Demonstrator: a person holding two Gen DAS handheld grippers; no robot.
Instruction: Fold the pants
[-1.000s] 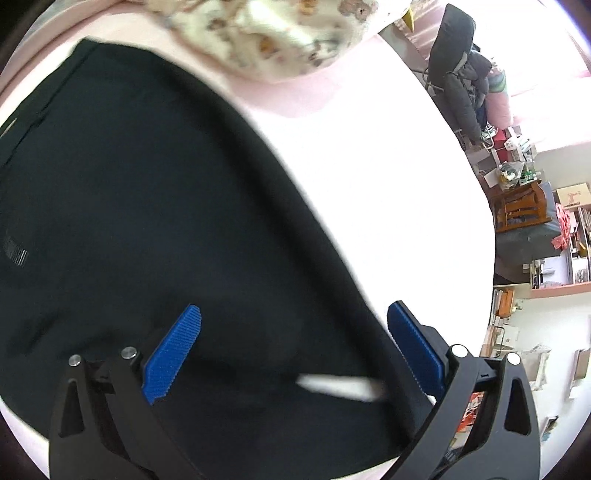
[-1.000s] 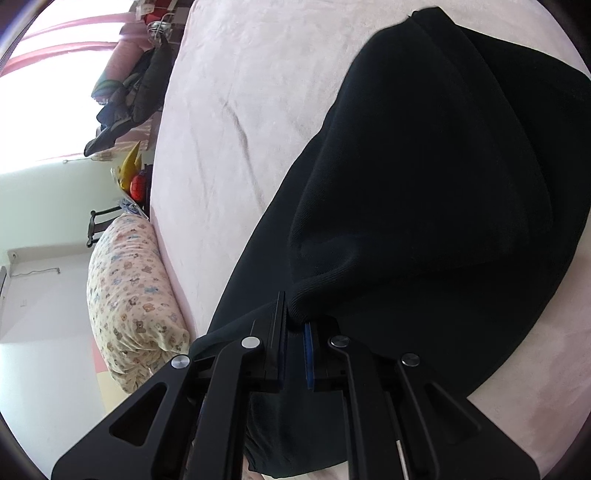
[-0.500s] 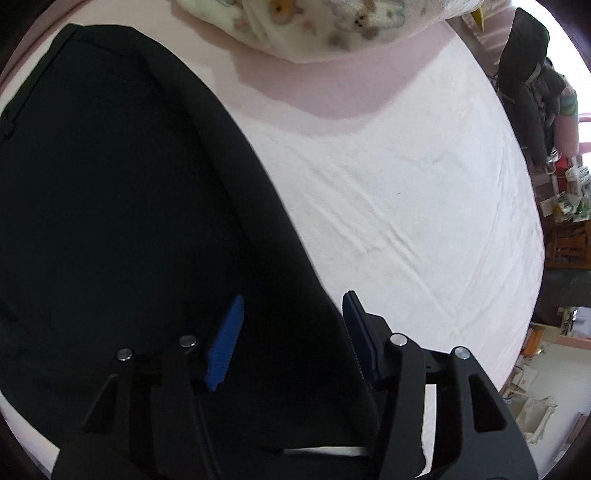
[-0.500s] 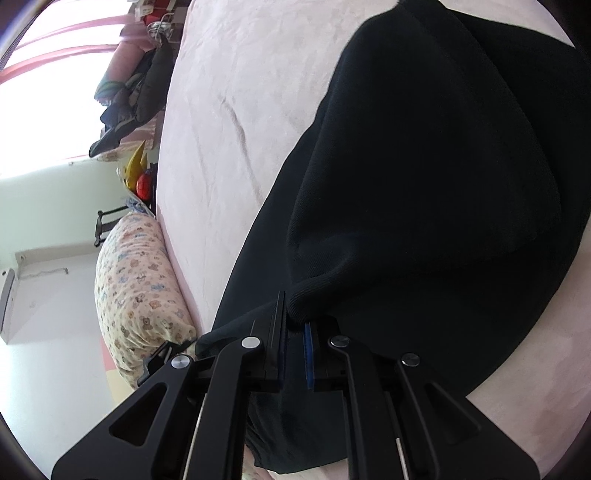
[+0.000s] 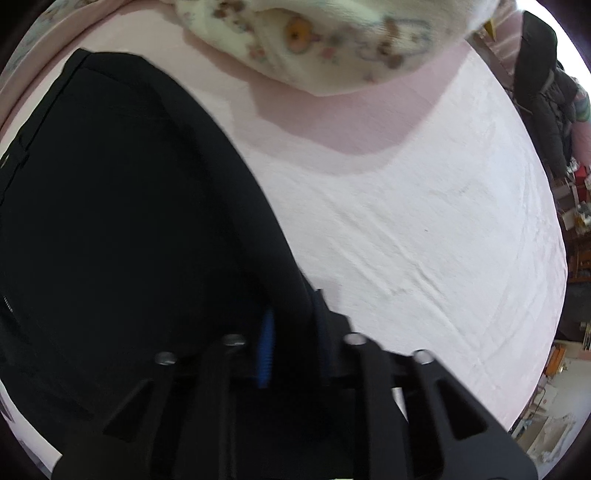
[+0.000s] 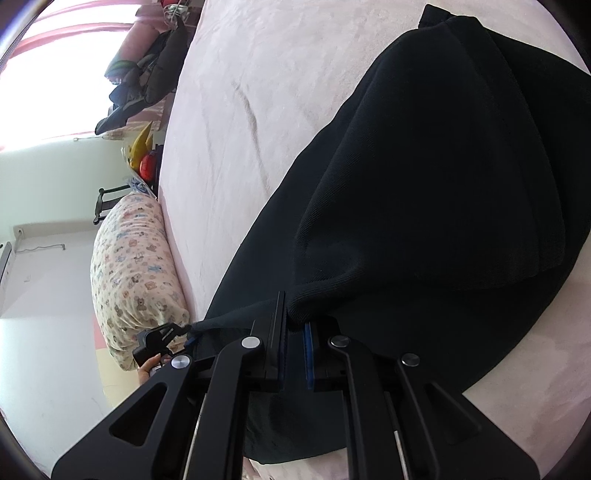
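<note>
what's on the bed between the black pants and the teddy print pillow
Nothing: in the left wrist view only bare pink sheet separates the black pants from the teddy print pillow.

A bed (image 6: 229, 155) with a pale pink, lightly creased sheet fills most of both views. At its head lies a cream pillow (image 6: 136, 266) printed with small bears, casting a soft shadow on the sheet. Behind it stands a pale wall (image 6: 48, 177). Bright daylight floods through a window with pink curtains (image 6: 55, 33). Dark clothes are heaped on a chair (image 5: 543, 92) beside the bed, near cluttered shelves (image 5: 576, 221).
</note>
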